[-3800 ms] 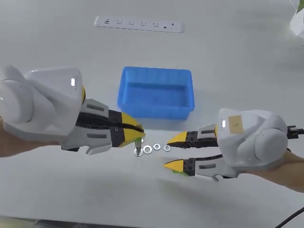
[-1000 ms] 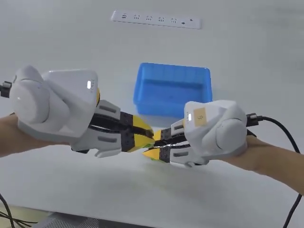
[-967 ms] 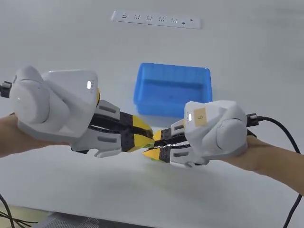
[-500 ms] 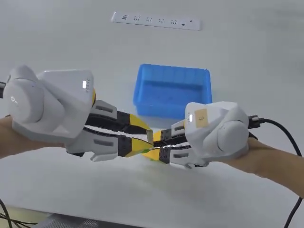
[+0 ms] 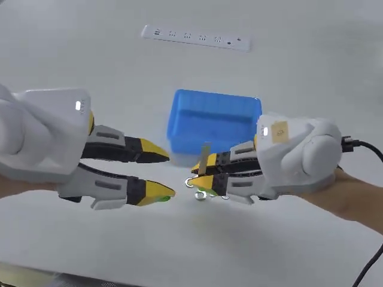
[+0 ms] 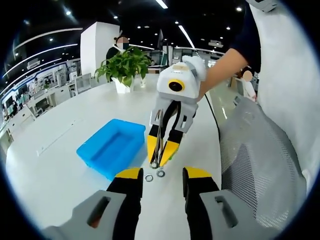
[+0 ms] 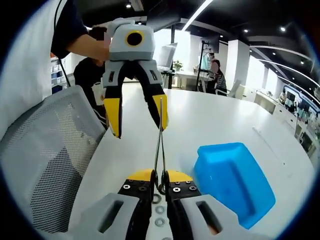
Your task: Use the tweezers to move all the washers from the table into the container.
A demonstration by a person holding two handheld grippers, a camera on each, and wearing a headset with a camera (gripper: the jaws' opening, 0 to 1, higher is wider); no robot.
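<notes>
The thin metal tweezers (image 5: pixel 205 158) stand up from my right gripper (image 5: pixel 197 174), which is shut on them just in front of the blue container (image 5: pixel 215 119). In the right gripper view the tweezers (image 7: pixel 160 140) rise from between the shut jaws of my right gripper (image 7: pixel 160 177). Small washers (image 5: pixel 200 194) lie on the white table under the jaw tips, and also show as washers (image 7: pixel 160 210) and washers (image 6: pixel 160 173). My left gripper (image 5: pixel 166 174) is open and holds nothing, a short way left of the tweezers. My left gripper (image 6: pixel 163 175) faces the tweezers (image 6: pixel 156 145).
A white power strip (image 5: pixel 194 37) lies on the table beyond the container (image 6: pixel 112 145). A grey mesh chair (image 7: pixel 50 165) stands at the table's near side. A potted plant (image 6: pixel 125 65) sits far across the table.
The left gripper, which was shut against the right gripper's tips a second ago, has opened and pulled back to the left. The tweezers stay in the right gripper.
</notes>
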